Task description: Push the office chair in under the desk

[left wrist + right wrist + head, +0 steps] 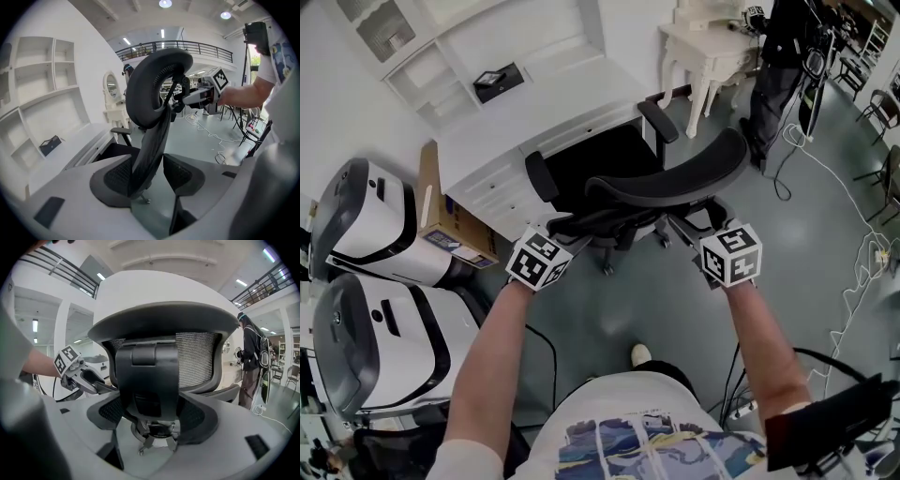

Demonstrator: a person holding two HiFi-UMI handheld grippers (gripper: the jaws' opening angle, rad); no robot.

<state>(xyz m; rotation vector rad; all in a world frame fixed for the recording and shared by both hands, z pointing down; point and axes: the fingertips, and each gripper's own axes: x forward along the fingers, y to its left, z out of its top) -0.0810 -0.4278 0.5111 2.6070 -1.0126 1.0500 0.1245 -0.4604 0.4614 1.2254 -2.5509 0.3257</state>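
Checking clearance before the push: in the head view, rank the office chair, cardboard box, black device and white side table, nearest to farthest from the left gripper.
From the left gripper:
1. office chair, right at its jaws.
2. cardboard box, to its left.
3. black device, on the desk.
4. white side table, far upper right.

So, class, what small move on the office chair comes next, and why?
Probably ease both grippers forward: the office chair sits partly under the white desk, the right gripper clamps its back support, and the backrest edge lies between the open jaws of the left gripper.
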